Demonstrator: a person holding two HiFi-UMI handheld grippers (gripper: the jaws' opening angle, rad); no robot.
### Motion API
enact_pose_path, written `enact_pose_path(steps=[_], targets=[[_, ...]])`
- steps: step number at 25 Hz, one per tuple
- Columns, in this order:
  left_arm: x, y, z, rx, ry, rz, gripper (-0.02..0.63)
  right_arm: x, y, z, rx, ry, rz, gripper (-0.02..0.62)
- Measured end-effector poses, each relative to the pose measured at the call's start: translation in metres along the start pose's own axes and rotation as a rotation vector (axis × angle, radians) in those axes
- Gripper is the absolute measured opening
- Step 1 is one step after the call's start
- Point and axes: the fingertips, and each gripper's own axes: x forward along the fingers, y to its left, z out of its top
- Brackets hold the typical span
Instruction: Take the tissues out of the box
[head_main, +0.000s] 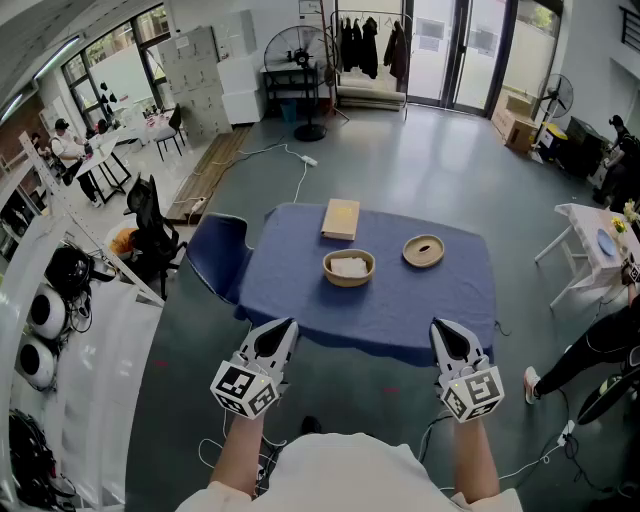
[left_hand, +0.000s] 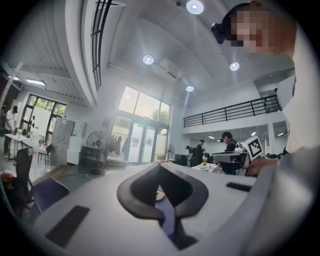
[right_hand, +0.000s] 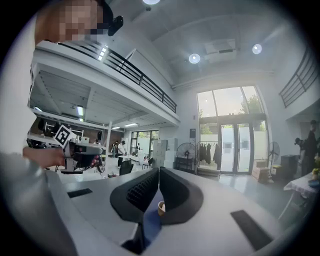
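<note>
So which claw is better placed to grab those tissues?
Left, probably. The left claw hangs somewhat nearer the tissues in their round box than the right claw, which faces the lid. Both are shut, short of the table.

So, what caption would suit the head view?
Shut and empty, the left tool and right tool held before a blue table bearing box and bowl.

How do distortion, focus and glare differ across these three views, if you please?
Head view: evenly lit, sharp on the blue-clothed table, bowed at the edges. Left gripper view: fisheye circle with dark corners, the left claw softly blurred, ceiling lights flaring. Right gripper view: same vignette, right claw sharper, tall windows overexposed.
</note>
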Motion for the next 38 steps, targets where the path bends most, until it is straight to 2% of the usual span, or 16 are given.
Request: enact_pose_path(steps=[13, 27, 35, 37, 38], targets=[[-0.003, 0.017, -0.008, -0.015, 0.004, 0.006, 0.006, 0.015, 0.011, -0.005, 0.007, -0.004, 0.018, 0.032], [-0.013, 0.057, -0.042, -0.049, 0.024, -0.004, 0.006, 0.046, 0.038, -0.035, 0.035, 0.006, -0.015, 0.034], [-0.016, 0.083, -0.047, -0.052, 0.033, -0.021, 0.006, 0.064, 0.05, -0.043, 0.053, 0.022, -0.036, 0.037], [-0.016, 0.089, -0.048, -0.051, 0.037, -0.025, 0.006, 0.07, 0.052, -0.044, 0.055, 0.027, -0.044, 0.063], [-0.016, 0.092, -0.048, -0.051, 0.039, -0.028, 0.006, 0.072, 0.054, -0.045, 0.056, 0.031, -0.048, 0.106]])
